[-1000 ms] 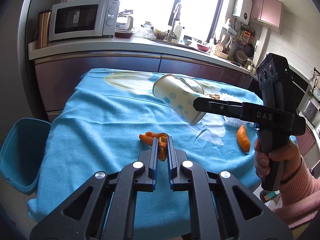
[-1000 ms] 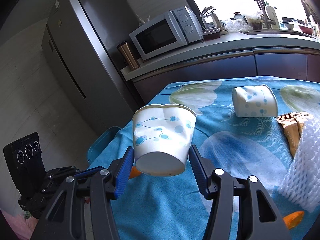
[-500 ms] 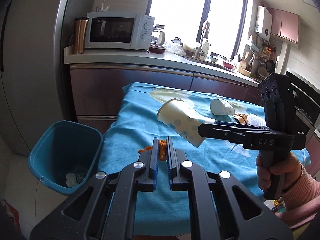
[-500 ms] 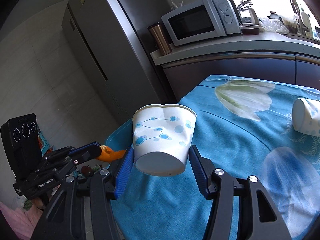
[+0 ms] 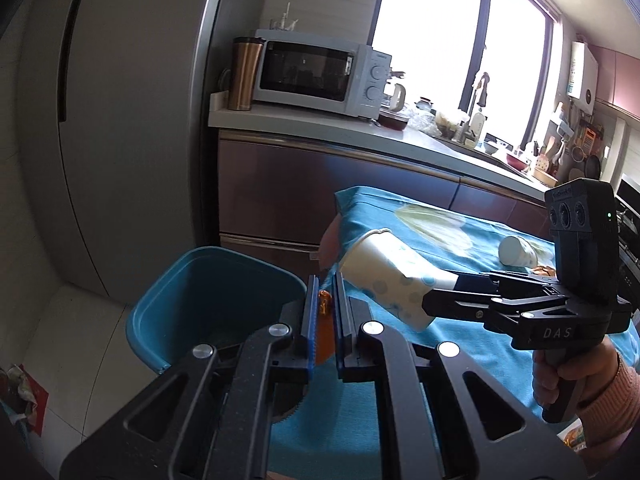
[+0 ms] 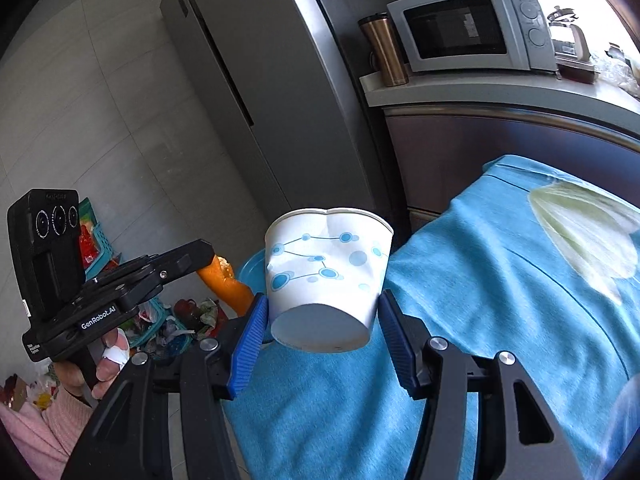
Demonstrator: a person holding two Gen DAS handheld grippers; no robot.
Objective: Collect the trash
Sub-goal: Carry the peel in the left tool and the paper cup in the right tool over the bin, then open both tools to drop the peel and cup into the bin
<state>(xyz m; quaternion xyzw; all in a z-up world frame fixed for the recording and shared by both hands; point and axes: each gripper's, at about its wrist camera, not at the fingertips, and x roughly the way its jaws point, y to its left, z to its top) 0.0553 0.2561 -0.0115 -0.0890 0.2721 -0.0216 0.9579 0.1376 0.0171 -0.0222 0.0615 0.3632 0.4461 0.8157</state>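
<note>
Left gripper (image 5: 323, 300) jaws nearly pressed together, pinching an orange peel (image 5: 323, 305). Right gripper (image 6: 320, 316) jaws spread about halfway, clamped on a dented paper cup (image 6: 326, 276), base toward the camera, rim away.

Change over the last second: both hands have swung off the table (image 5: 448, 232) toward its edge. Blue bin (image 5: 208, 304), which sat far left a second ago, now lies directly ahead of and below the left jaws; the peel hangs about over its near rim. From the right view, the bin rim peeks out just behind and left of the cup. Grips unchanged on both items.

Judgement: transport is nearly done, drop is next. The peel looks close to ready; the cup probably needs a bit more travel left.

Containers: bin interior mostly dark, contents not readable now. Second paper cup (image 5: 518, 251) lies on its side on the table, well behind the right gripper, still to collect.
</note>
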